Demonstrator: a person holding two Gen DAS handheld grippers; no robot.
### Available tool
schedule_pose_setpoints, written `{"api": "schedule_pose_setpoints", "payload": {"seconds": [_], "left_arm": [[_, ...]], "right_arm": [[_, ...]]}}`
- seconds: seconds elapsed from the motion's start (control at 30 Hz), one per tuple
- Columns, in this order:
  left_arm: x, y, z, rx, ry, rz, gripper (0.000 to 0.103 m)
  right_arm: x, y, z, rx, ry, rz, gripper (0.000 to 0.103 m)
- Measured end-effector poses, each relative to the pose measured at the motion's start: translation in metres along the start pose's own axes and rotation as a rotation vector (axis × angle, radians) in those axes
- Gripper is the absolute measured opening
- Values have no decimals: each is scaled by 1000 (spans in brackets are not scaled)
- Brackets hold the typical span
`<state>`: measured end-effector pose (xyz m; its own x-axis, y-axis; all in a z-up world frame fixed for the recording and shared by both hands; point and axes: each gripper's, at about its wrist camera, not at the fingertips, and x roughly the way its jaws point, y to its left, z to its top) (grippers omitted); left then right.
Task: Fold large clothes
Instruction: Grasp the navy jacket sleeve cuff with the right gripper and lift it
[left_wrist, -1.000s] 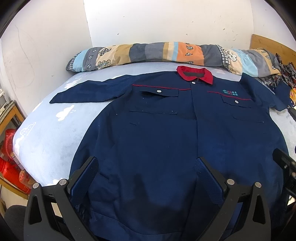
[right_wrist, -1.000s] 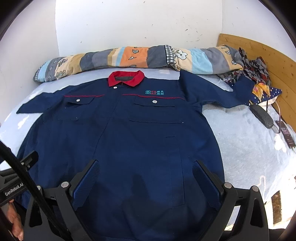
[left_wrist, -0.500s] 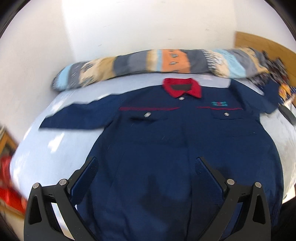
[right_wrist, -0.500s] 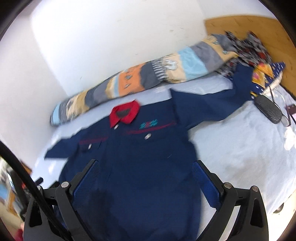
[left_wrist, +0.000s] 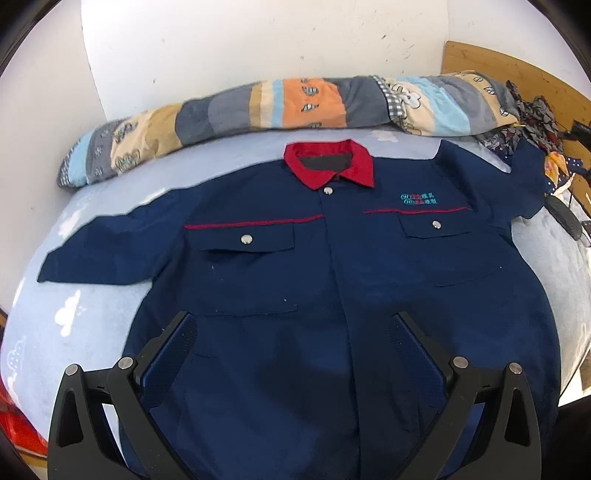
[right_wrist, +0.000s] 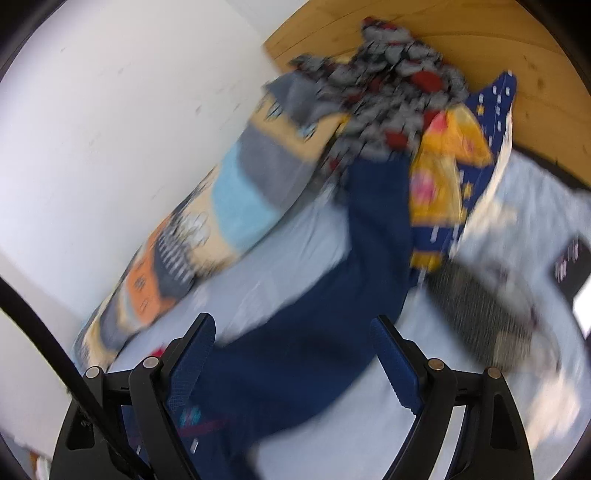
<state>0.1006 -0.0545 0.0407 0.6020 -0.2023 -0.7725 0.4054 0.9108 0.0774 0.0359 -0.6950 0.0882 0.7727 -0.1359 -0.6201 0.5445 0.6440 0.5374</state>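
A large navy work jacket with a red collar lies flat, front up, on a pale blue bed, both sleeves spread out. My left gripper is open and empty above the jacket's lower front. My right gripper is open and empty above the jacket's right sleeve, which runs toward the pile of clothes; this view is blurred.
A long patchwork bolster lies along the white wall. A pile of patterned clothes and a yellow-blue cloth sit against the wooden headboard. A dark case and a phone lie on the bed at right.
My right gripper has swung right and forward from over the jacket's front to over its right sleeve. My left gripper has shifted right and closer to the jacket's middle. Both stay open.
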Motion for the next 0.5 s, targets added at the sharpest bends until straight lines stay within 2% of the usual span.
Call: {"api": "schedule_pose_setpoints", "payload": {"seconds": [0.13,0.23,0.3,0.33,0.47,0.5], "left_arm": [[13,2,4,17,20,16,103],[19,3,6,12,34,5,103],[22,2,8,8,40,-2,103],[23,1,8,9,41,-11,103],[25,-5,8,31,36,-21,103],[25,-7,8,35,34,-24,103]], "right_arm": [[54,-23,42,30,68,-27,90],[82,-33,55,17,89,-111,88],[94,-40,61,19,105,-124,84],[100,-43,64,6,103,-184,82],[118,-55,70,-26,125,-275,79],[121,-59,72,-26,124,-283,75]]}}
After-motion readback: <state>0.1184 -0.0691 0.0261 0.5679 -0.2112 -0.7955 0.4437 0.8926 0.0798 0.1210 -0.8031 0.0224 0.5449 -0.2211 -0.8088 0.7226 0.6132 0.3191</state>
